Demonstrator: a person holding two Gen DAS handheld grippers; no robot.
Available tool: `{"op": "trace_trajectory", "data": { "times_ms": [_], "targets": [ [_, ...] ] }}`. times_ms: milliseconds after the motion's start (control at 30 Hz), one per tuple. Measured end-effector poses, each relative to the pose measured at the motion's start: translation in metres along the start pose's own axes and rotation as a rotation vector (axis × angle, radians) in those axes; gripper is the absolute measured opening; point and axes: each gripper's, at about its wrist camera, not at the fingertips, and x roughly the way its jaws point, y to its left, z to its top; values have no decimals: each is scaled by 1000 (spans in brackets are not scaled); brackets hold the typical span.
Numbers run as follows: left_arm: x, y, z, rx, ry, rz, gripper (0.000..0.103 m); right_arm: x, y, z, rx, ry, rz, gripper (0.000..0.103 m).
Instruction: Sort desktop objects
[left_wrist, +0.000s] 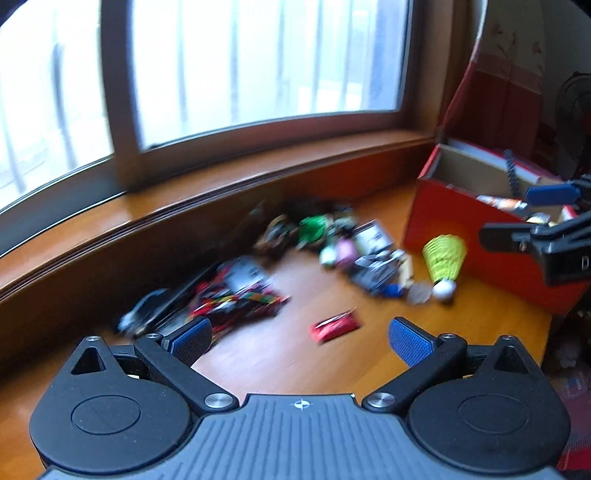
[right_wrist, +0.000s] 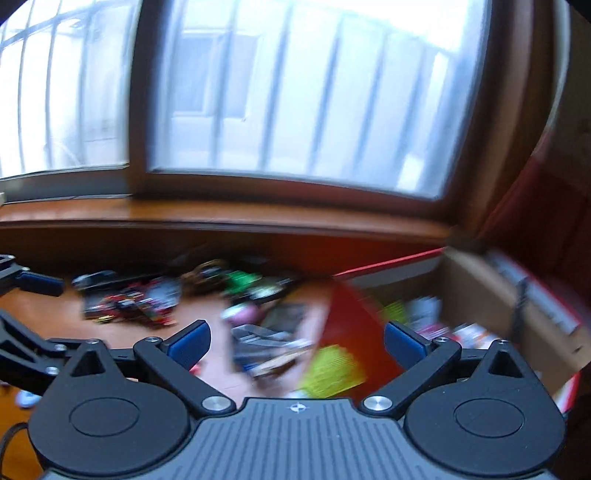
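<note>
A blurred heap of small desktop objects (left_wrist: 332, 240) lies on the wooden desk (left_wrist: 280, 362) below the window. A red wrapper (left_wrist: 335, 326) lies just ahead of my left gripper (left_wrist: 300, 338), which is open and empty. A yellow shuttlecock (left_wrist: 445, 264) stands against an open red box (left_wrist: 480, 254) holding several items. My right gripper (right_wrist: 297, 343) is open and empty, above the box's near corner (right_wrist: 347, 325) and the shuttlecock (right_wrist: 332, 369). It shows in the left wrist view (left_wrist: 524, 214) over the box.
A wooden window sill (left_wrist: 184, 206) and a large window run along the back. The left gripper's arm (right_wrist: 22, 332) shows at the left edge of the right wrist view. A red panel (left_wrist: 491, 92) stands behind the box.
</note>
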Motion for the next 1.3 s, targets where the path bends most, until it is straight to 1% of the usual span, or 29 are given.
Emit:
{"op": "trace_trajectory", "data": {
  "times_ms": [67,200,267,367,533,667,767,867,1067,1167,1233,1300],
  "targets": [
    [-4,11,-11,-9,7,26,103,7,22,-4,11,33,35,100],
    [-10,32,-31,-57,22,45,103,21,56,-11,30,94,106,99],
    [-9,40,-39,-79,37,74,103,29,69,-13,23,121,134,99],
    [-6,49,-49,-118,70,105,103,38,82,-16,13,144,161,99],
    [-1,54,-55,-152,90,126,103,49,93,-21,15,175,202,99],
    [5,57,-58,-182,101,139,103,53,100,-26,-37,177,184,99],
    [7,57,-58,-182,110,144,103,54,100,-31,-48,183,204,99],
    [11,58,-56,-183,123,150,103,59,98,-31,-40,173,216,99],
    [15,56,-55,-178,142,185,103,69,95,-32,-21,149,236,98],
    [19,59,-51,-171,147,215,103,82,95,-21,0,125,254,92],
    [22,65,-47,-174,144,239,103,96,96,-8,30,108,271,87],
    [26,72,-41,-186,137,263,103,112,98,6,55,93,278,85]
  ]
}}
